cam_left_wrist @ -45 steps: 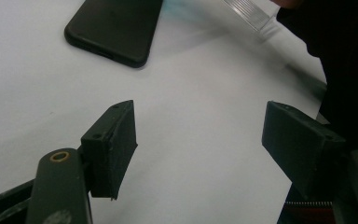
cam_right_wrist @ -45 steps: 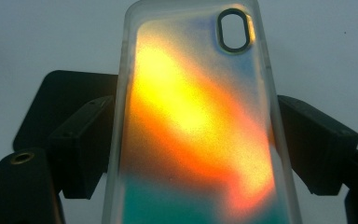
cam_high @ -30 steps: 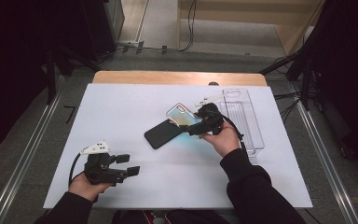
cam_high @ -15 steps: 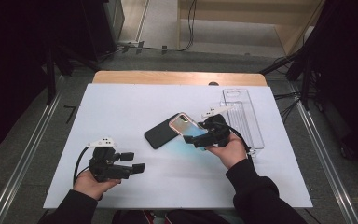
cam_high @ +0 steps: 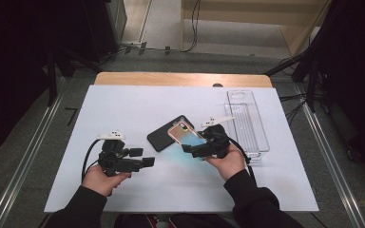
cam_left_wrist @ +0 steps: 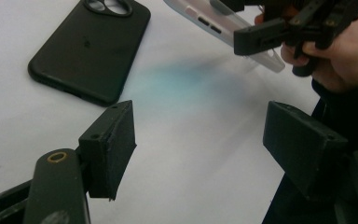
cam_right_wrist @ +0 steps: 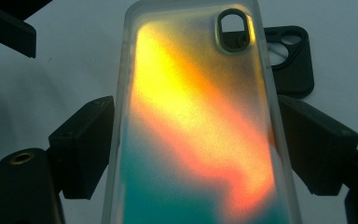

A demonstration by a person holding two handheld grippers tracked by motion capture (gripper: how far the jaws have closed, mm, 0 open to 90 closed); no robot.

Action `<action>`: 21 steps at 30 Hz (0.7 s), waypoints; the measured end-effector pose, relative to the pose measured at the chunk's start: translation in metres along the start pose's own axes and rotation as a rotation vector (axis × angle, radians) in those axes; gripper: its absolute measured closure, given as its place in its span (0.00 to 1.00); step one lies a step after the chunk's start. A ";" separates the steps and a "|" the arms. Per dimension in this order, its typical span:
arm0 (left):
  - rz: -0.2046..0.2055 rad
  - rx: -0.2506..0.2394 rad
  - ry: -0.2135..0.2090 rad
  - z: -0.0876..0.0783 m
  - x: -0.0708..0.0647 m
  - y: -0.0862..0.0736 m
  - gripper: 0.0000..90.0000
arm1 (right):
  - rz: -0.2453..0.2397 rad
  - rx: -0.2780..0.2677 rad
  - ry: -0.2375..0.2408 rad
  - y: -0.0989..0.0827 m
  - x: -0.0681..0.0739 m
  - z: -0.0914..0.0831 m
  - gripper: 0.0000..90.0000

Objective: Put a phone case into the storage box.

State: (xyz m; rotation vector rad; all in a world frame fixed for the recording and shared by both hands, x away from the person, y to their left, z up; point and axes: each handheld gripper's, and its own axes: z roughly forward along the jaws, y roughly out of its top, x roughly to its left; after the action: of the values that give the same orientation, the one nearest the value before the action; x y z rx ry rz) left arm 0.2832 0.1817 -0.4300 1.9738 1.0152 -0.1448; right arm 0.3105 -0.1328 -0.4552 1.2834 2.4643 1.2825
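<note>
Iridescent case (cam_right_wrist: pixel 200 135), clear at the rim with an orange and teal sheen, sits clamped by its long edges in the right gripper (cam_high: pixel 208 146), lifted off the bench (cam_high: pixel 138 102) and tilted, camera hole away from the hand. It throws a teal glow on the white sheet just under it. In the right gripper view the pads press both sides of the case, and the black case (cam_right_wrist: pixel 291 58) peeks out behind its top right corner.

Nearest the person, to the left of the iridescent case, the left gripper (cam_high: pixel 140 161) hangs over bare sheet, jaws spread wide with nothing between them. Its camera looks past its own pads to the black case (cam_left_wrist: pixel 91 49) lying flat, and to the right gripper (cam_left_wrist: pixel 279 28) with the iridescent case (cam_left_wrist: pixel 214 21) in it.

Black case (cam_high: pixel 164 135) lies face down on the bench, just left of and partly under the raised one.

Farther off, to the right of the iridescent case, a clear tray (cam_high: pixel 247 123) stands lengthways near the bench edge.
</note>
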 end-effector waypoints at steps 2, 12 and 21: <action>-0.004 0.002 -0.003 0.001 0.000 0.003 0.28 | 0.008 -0.010 -0.005 -0.001 0.002 0.000 0.17; -0.012 0.002 0.025 0.005 -0.004 0.023 0.28 | 0.059 -0.050 -0.013 0.001 0.012 0.006 0.17; -0.026 -0.026 0.059 0.011 0.000 0.038 0.28 | 0.093 -0.075 -0.024 -0.001 0.018 0.017 0.17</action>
State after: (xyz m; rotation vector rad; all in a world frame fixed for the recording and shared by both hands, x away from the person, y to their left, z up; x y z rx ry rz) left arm 0.3126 0.1626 -0.4119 1.9518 1.0762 -0.0881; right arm 0.3059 -0.1092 -0.4617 1.4009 2.3422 1.3578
